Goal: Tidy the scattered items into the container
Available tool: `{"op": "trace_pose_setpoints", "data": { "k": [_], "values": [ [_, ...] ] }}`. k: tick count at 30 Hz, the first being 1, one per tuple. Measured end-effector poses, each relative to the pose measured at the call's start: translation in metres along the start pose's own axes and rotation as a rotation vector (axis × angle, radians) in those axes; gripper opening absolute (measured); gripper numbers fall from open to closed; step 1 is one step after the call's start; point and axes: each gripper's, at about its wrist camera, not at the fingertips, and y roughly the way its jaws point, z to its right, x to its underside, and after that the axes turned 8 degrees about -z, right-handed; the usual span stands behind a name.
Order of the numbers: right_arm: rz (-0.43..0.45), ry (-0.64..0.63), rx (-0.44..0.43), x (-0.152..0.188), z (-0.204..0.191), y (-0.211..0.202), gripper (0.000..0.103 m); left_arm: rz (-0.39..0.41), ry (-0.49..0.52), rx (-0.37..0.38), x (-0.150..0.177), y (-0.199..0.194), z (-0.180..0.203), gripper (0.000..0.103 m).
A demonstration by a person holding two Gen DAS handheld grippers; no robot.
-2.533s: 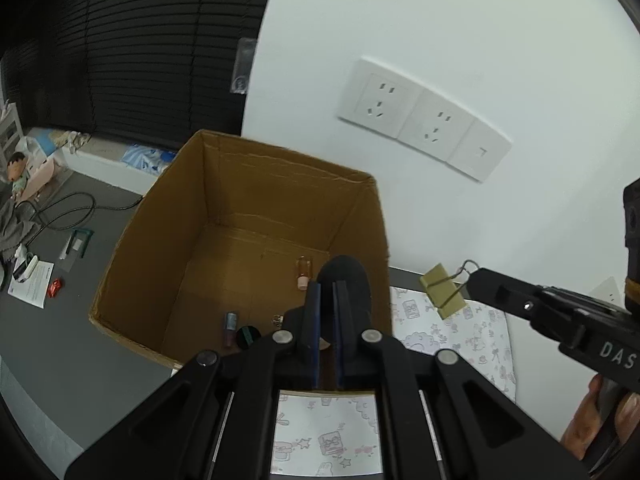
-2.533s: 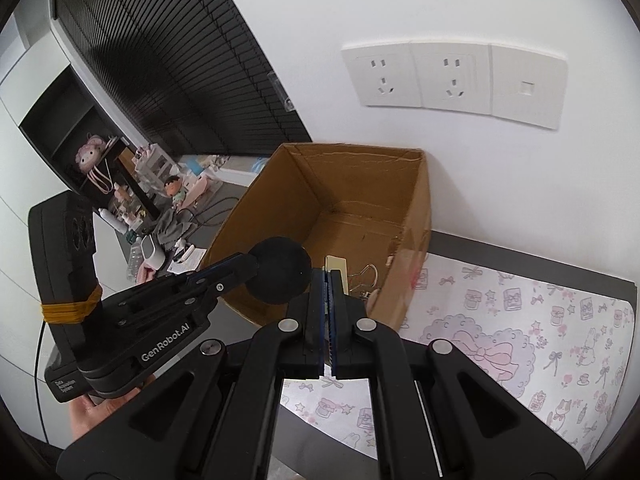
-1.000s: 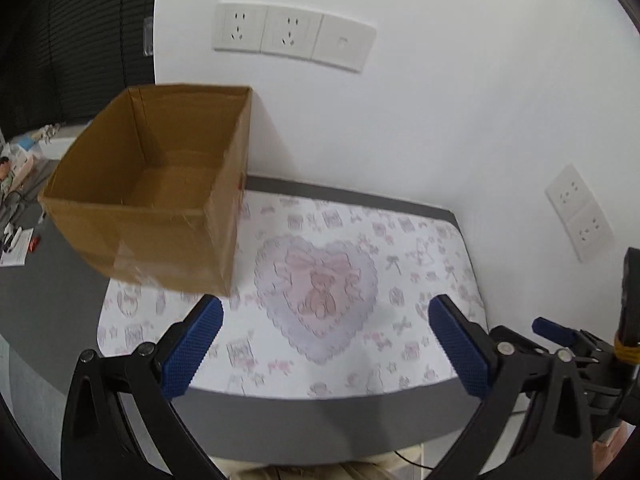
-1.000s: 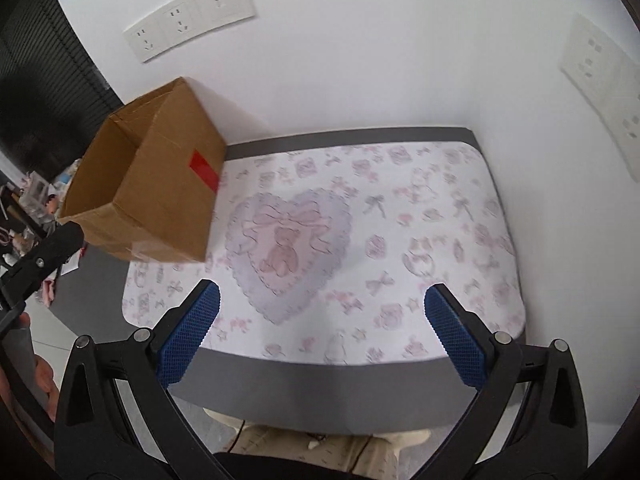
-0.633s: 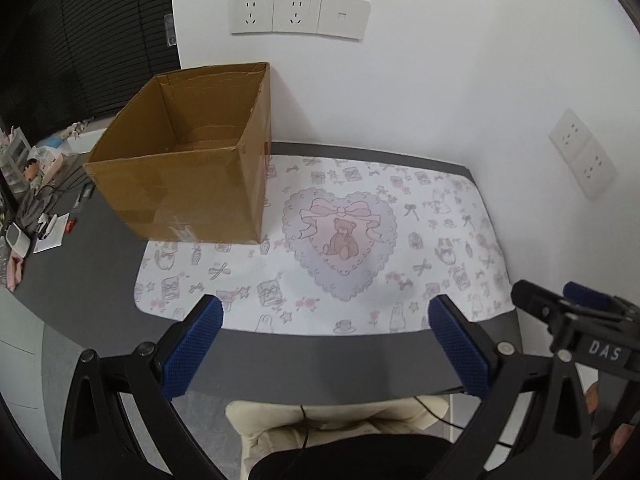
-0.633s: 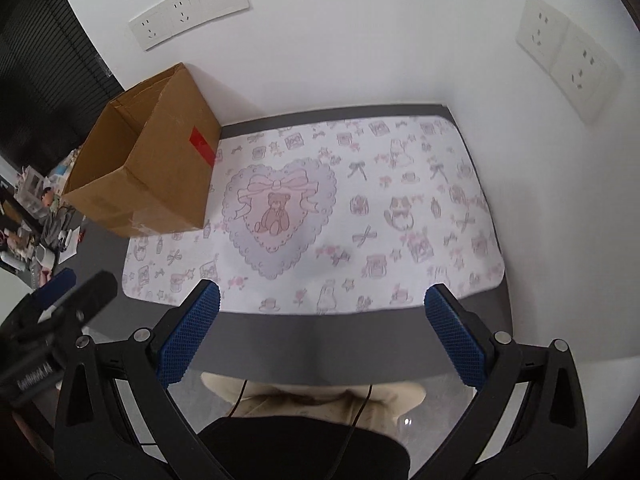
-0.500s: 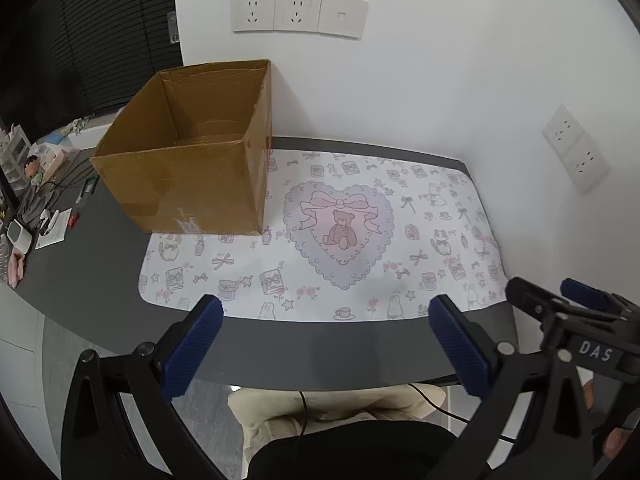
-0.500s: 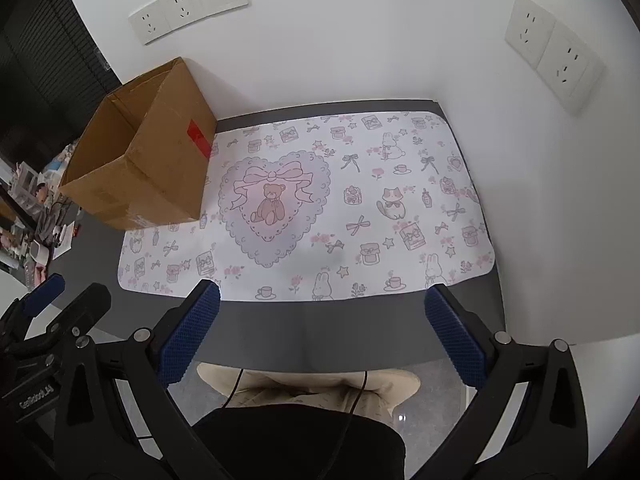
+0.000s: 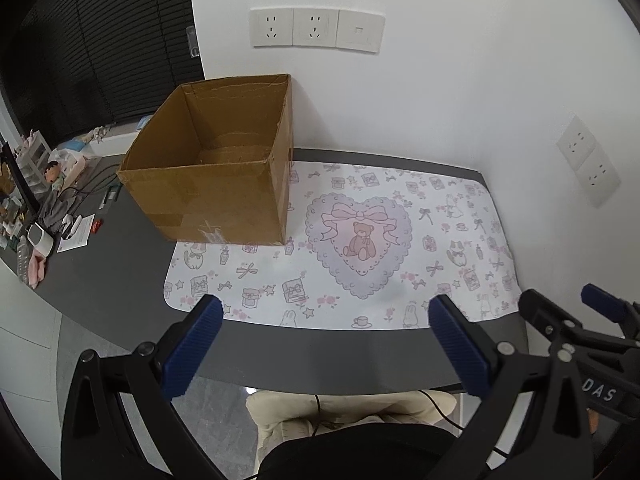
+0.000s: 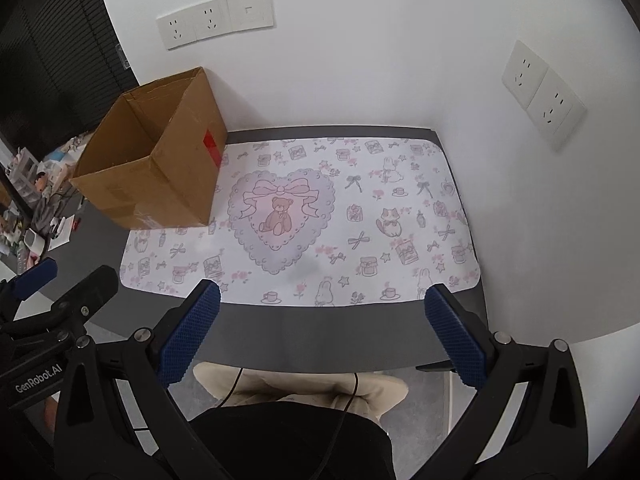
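Cardboard box (image 9: 216, 184) sits far left on the desk (image 9: 120, 280); mat (image 10: 360, 216) shows no loose items, so tidying looks done. Left tongs (image 9: 324, 344) and right tongs (image 10: 320, 332) both wide, empty.

the right gripper (image 10: 320, 328) hangs over the near edge of the desk (image 10: 320, 344), its blue-padded fingers (image 10: 192, 332) spread wide with nothing between them. beyond lies a patterned mat (image 10: 360, 216) with a teddy-bear heart. an open cardboard box (image 10: 160, 184) stands on the mat's far-left corner, by the wall. the left gripper (image 10: 40, 300) shows at the left edge.
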Motion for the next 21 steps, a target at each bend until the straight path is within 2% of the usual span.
{"op": "trace_pose_setpoints", "data": {
  "k": [21],
  "values": [
    [0.064,-0.023,0.009,-0.032,0.001,-0.001,0.103,0.092,-0.010,-0.008,-0.024,-0.007,0.004,0.102]
  ]
}}
